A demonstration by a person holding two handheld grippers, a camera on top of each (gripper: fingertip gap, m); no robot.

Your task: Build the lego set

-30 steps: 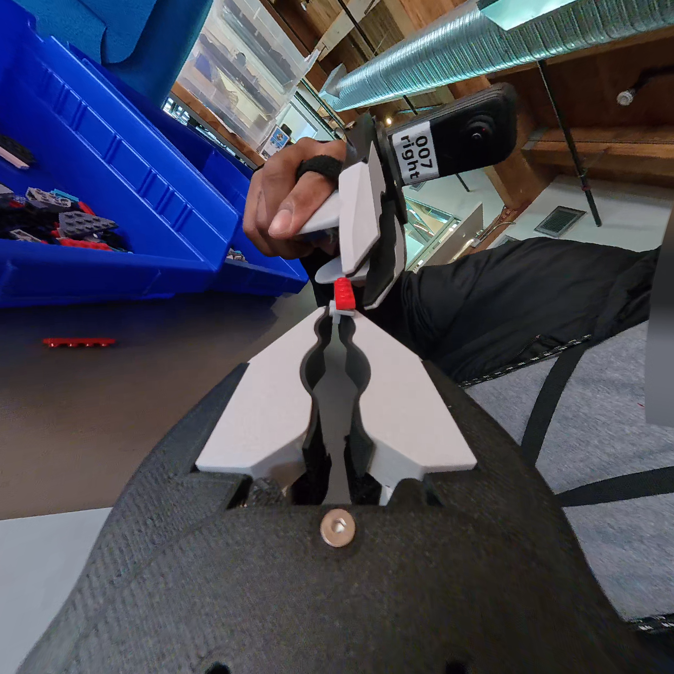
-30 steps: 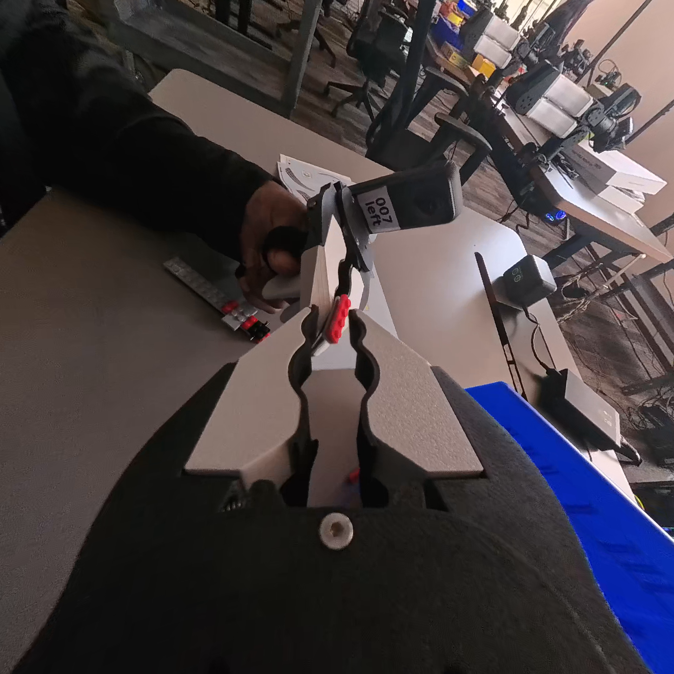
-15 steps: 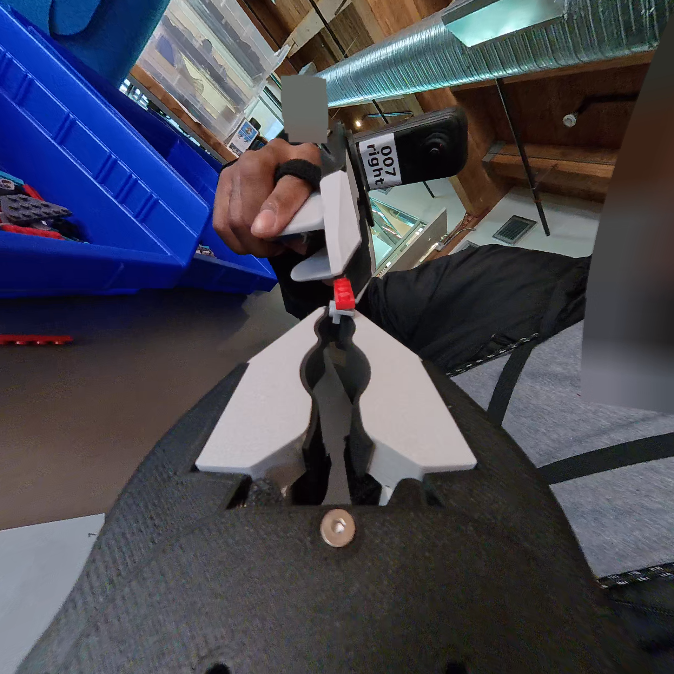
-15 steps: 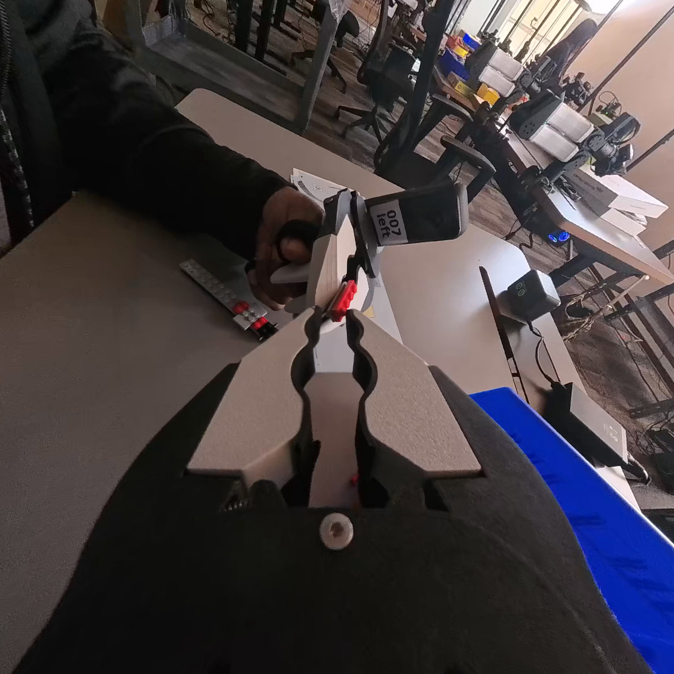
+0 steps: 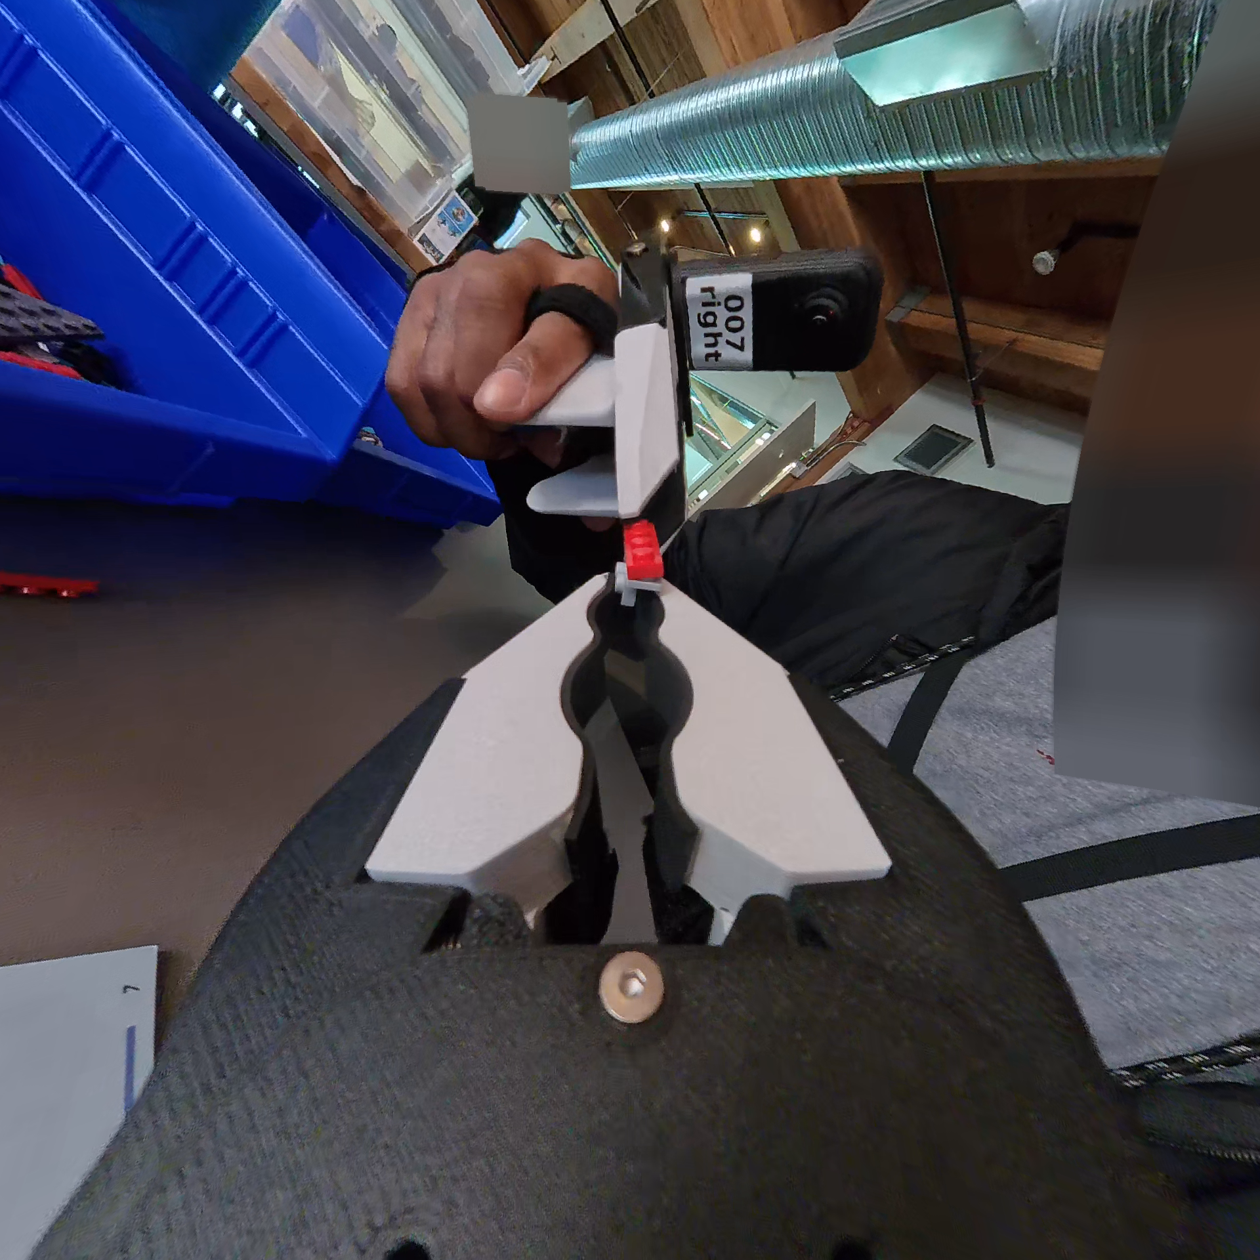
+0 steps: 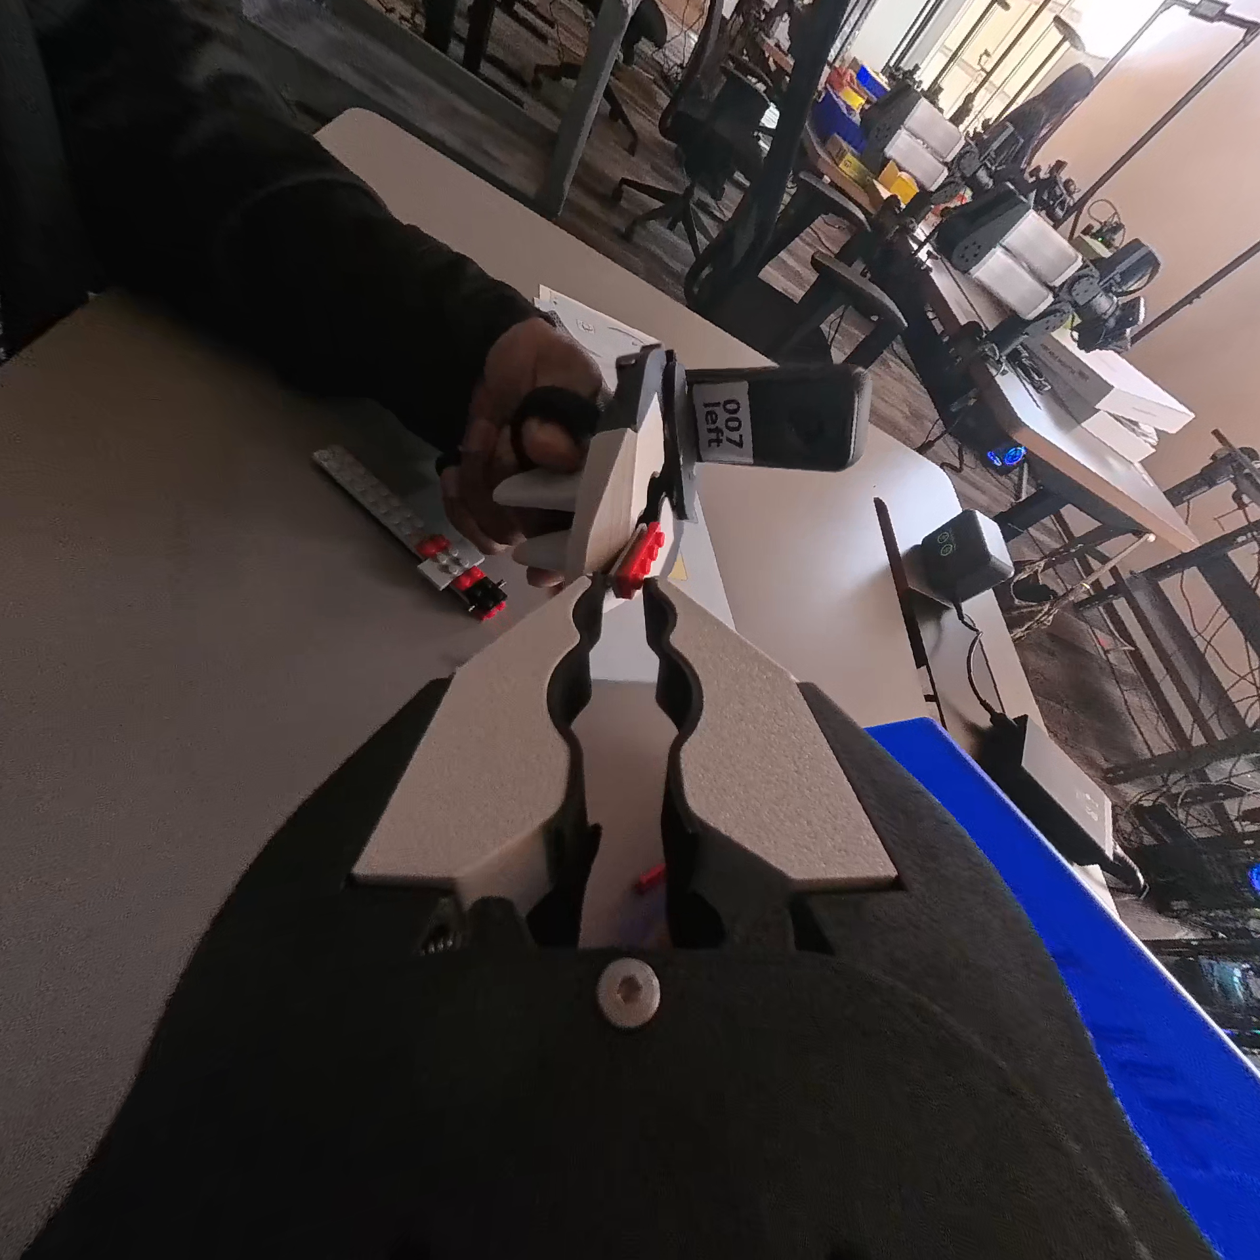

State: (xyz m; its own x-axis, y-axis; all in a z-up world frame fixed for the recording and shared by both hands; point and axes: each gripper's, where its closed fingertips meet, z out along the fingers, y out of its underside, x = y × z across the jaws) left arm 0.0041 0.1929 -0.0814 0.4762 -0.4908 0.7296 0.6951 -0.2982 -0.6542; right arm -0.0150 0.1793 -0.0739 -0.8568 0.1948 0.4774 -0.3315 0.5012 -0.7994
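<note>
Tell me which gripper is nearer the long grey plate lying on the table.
Left. The left gripper hovers just beside the long grey plate, its hand almost over the plate's studded end. The right gripper meets it from farther out, both raised above the table around the red brick.

**Hidden, cropped and unclear parts of the two wrist views**

In the left wrist view, the blue bin [image 5: 204, 327] is cut off by the left and top edges, so most of the bricks inside are out of sight. A red plate [image 5: 48, 585] on the table runs off the left edge. A white sheet [image 5: 68, 1063] is cropped at the lower left. Where the red brick [image 5: 642, 544] meets the small grey piece [image 5: 631, 585], the join is too small to read. In the right wrist view, the long grey plate [image 6: 382, 491] is partly covered by a hand [image 6: 525, 450].
</note>
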